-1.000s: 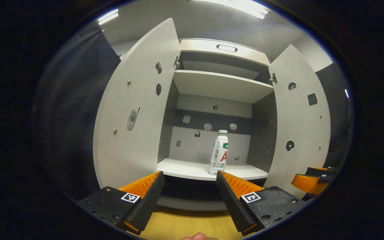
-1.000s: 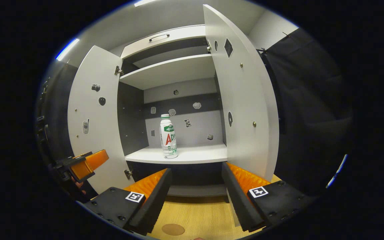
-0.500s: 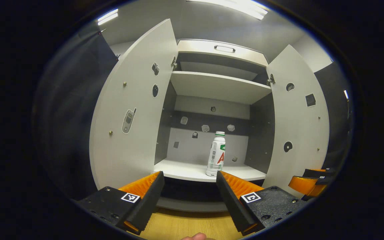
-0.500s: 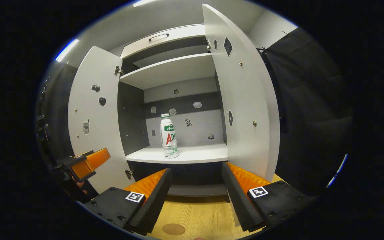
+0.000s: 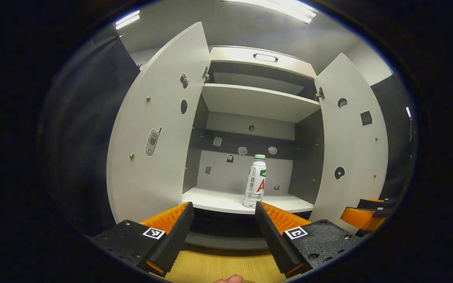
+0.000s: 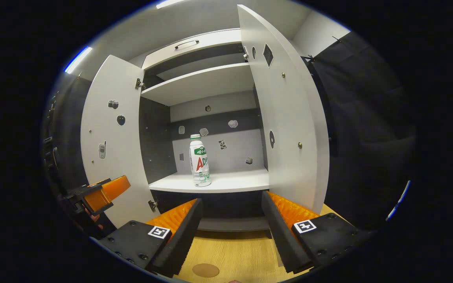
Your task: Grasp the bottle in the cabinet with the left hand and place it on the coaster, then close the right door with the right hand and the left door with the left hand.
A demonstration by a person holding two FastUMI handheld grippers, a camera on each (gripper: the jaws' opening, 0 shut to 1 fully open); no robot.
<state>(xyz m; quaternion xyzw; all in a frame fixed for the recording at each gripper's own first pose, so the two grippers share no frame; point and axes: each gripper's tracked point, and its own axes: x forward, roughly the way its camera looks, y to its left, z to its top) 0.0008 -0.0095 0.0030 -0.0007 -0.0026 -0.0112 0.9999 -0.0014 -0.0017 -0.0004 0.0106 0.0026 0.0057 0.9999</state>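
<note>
The white plastic bottle with a green-banded cap and a red-and-green label (image 5: pixel 256 182) stands upright on the lower shelf of the tall grey cabinet (image 5: pixel 258 103), towards the front edge of that shelf; in the right gripper view the same bottle (image 6: pixel 199 161) stands left of the shelf's middle. Both cabinet doors are swung wide open: the left grey door with small stickers (image 5: pixel 155 129) and the right grey door with small stickers (image 5: pixel 350 137).

The left tongs (image 5: pixel 222 214) are held in front of the cabinet, below the shelf's level, with their fingers spread wide apart and nothing between them. They are well apart from the bottle.

The right tongs (image 6: pixel 230 214) are likewise spread open and empty, held before the cabinet's lower part. They hang over the pale wooden worktop (image 6: pixel 234 255), on which a flat round brown coaster (image 6: pixel 205 270) lies close to the near edge.

A fingertip shows at the bottom of the left gripper view
</note>
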